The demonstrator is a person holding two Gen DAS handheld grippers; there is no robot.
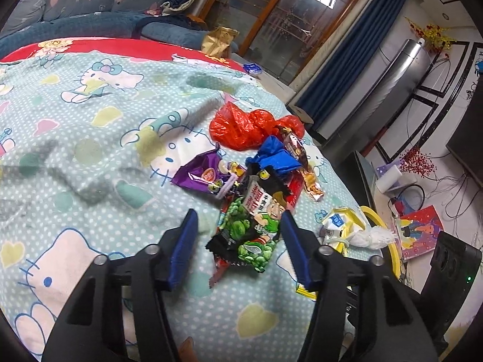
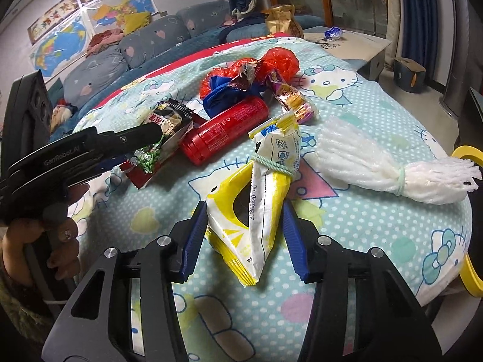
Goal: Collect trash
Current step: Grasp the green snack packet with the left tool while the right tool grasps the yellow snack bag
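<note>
Right wrist view: the right claw (image 2: pixel 245 235) is spread open around the yellow-white packet (image 2: pixel 256 211); the left claw (image 1: pixel 238 241) is held open astride the green snack wrapper (image 1: pixel 256 229); farther off, the red can (image 2: pixel 225 129) and red plastic bag (image 1: pixel 247 126) lie uncollected on the bench (image 2: pixel 377 235); nothing is seen gathered yet.

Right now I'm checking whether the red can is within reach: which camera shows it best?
The right wrist view: the red can lies on its side in full, between the snack wrappers and the yellow-and-white packet. In the left wrist view it is nearly hidden behind the green-and-black snack wrapper; only a red sliver shows.
</note>
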